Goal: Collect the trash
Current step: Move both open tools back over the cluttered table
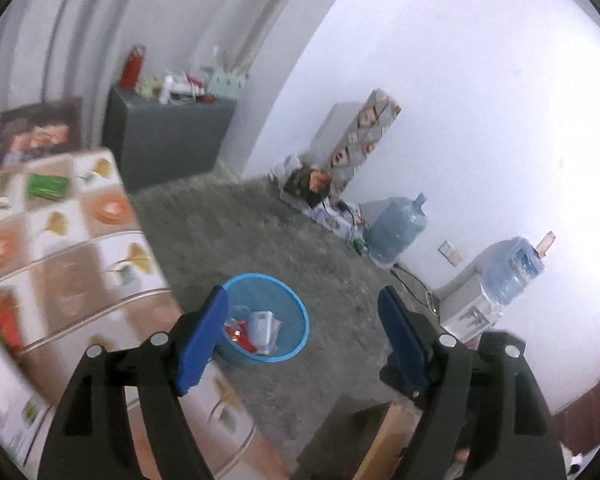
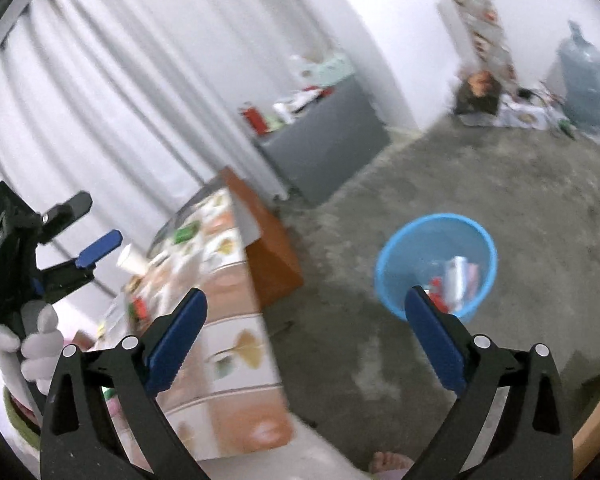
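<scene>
A blue mesh waste basket [image 1: 296, 308] stands on the grey floor beside the table, with several wrappers in red and white at its bottom; the right wrist view shows the basket [image 2: 392, 248] too. My left gripper [image 1: 302, 300] hangs open above the table edge and floor, nothing between its blue pads. My right gripper [image 2: 306, 300] is also open and empty, high over the floor. The left gripper [image 2: 86, 226] appears at the left of the right wrist view, held by a gloved hand [image 2: 28, 348]. A green packet [image 1: 47, 187] lies on the table.
The table [image 1: 80, 240] has a patterned cloth with small items on it. A grey cabinet [image 1: 168, 136] with bottles stands by the curtain. Water jugs [image 1: 396, 232], a dispenser [image 1: 484, 304] and a box pile line the far wall. A bare foot [image 2: 388, 462] shows below.
</scene>
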`<state>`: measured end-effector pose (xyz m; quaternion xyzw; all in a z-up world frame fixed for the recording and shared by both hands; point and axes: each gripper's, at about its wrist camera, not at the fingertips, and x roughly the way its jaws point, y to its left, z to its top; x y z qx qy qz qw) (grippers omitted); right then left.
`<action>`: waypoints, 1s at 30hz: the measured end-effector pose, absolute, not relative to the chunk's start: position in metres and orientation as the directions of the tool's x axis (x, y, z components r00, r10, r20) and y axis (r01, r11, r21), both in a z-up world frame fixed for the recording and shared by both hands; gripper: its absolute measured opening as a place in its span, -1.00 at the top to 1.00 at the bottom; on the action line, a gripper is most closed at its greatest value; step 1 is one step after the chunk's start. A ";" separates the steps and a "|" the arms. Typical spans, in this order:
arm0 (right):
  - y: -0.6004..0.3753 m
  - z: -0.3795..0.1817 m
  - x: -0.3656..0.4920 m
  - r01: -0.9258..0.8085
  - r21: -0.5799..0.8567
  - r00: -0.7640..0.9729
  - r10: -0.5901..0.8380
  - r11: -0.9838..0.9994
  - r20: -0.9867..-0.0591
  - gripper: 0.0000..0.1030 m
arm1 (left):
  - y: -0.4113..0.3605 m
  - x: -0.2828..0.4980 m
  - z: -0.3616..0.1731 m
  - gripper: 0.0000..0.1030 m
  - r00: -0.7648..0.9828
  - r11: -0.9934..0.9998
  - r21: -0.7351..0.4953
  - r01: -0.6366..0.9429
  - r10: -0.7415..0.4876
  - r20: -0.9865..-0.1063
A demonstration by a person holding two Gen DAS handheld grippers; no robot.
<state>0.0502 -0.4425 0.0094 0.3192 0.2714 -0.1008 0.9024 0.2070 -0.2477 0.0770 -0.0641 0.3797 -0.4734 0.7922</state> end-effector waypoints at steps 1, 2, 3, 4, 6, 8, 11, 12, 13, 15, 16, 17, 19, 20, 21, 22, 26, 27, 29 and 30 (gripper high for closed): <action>-0.437 0.013 0.051 0.343 0.518 0.834 -0.001 0.783 -0.551 -0.85 | -0.233 0.199 0.080 -0.50 0.285 0.553 -0.447 0.703 -0.795 -0.536; -0.431 0.018 0.053 0.331 0.510 0.835 0.006 0.794 -0.550 -0.85 | -0.219 0.193 0.083 -0.53 0.303 0.563 -0.436 0.702 -0.790 -0.533; -0.423 0.022 0.055 0.315 0.494 0.835 0.011 0.811 -0.551 -0.85 | -0.207 0.187 0.084 -0.55 0.320 0.573 -0.427 0.700 -0.785 -0.530; -0.417 0.025 0.056 0.309 0.481 0.834 0.010 0.820 -0.552 -0.85 | -0.189 0.179 0.085 -0.58 0.343 0.585 -0.417 0.695 -0.780 -0.523; -0.406 0.030 0.056 0.294 0.452 0.833 0.006 0.842 -0.553 -0.85 | -0.156 0.167 0.086 -0.59 0.399 0.622 -0.406 0.669 -0.762 -0.510; -0.392 0.035 0.056 0.276 0.423 0.834 0.004 0.863 -0.551 -0.85 | -0.125 0.158 0.085 -0.61 0.438 0.647 -0.400 0.649 -0.748 -0.498; -0.371 0.044 0.062 0.240 0.368 0.837 0.000 0.898 -0.548 -0.85 | -0.077 0.141 0.079 -0.61 0.504 0.700 -0.387 0.601 -0.707 -0.496; -0.362 0.048 0.059 0.228 0.349 0.837 0.000 0.909 -0.548 -0.85 | -0.068 0.137 0.078 -0.61 0.515 0.707 -0.384 0.594 -0.700 -0.494; -0.353 0.053 0.059 0.214 0.329 0.836 0.001 0.920 -0.548 -0.85 | -0.052 0.131 0.076 -0.61 0.537 0.724 -0.376 0.578 -0.685 -0.493; -0.341 0.059 0.059 0.190 0.311 0.840 0.009 0.931 -0.542 -0.85 | -0.026 0.124 0.074 -0.61 0.573 0.753 -0.366 0.547 -0.655 -0.493; -0.335 0.063 0.059 0.166 0.312 0.844 0.028 0.935 -0.535 -0.85 | -0.010 0.119 0.074 -0.61 0.595 0.771 -0.369 0.519 -0.636 -0.492; -0.330 0.065 0.059 0.148 0.318 0.846 0.046 0.936 -0.530 -0.85 | 0.003 0.116 0.073 -0.61 0.606 0.779 -0.379 0.500 -0.627 -0.489; -0.320 0.070 0.062 0.094 0.337 0.850 0.101 0.937 -0.518 -0.85 | 0.029 0.109 0.071 -0.61 0.632 0.795 -0.402 0.455 -0.606 -0.484; -0.313 0.072 0.064 0.069 0.341 0.849 0.124 0.937 -0.513 -0.85 | 0.038 0.106 0.068 -0.61 0.644 0.805 -0.405 0.434 -0.592 -0.485; -0.307 0.073 0.065 0.047 0.341 0.849 0.143 0.939 -0.509 -0.85 | 0.051 0.102 0.065 -0.61 0.661 0.819 -0.405 0.406 -0.569 -0.489; -0.299 0.075 0.068 0.018 0.338 0.845 0.166 0.941 -0.509 -0.85 | 0.058 0.100 0.063 -0.61 0.669 0.826 -0.405 0.392 -0.558 -0.491; -0.279 0.076 0.077 -0.036 0.338 0.823 0.220 0.940 -0.523 -0.85 | 0.083 0.088 0.046 -0.61 0.687 0.850 -0.404 0.339 -0.517 -0.511; -0.276 0.075 0.079 -0.041 0.340 0.818 0.227 0.939 -0.529 -0.85 | 0.085 0.087 0.043 -0.61 0.687 0.853 -0.404 0.332 -0.512 -0.515; -0.271 0.073 0.083 -0.048 0.345 0.806 0.241 0.937 -0.541 -0.85 | 0.089 0.083 0.035 -0.61 0.684 0.858 -0.405 0.317 -0.502 -0.529; -0.267 0.071 0.086 -0.051 0.348 0.798 0.248 0.936 -0.549 -0.85 | 0.093 0.083 0.032 -0.61 0.682 0.859 -0.408 0.310 -0.500 -0.534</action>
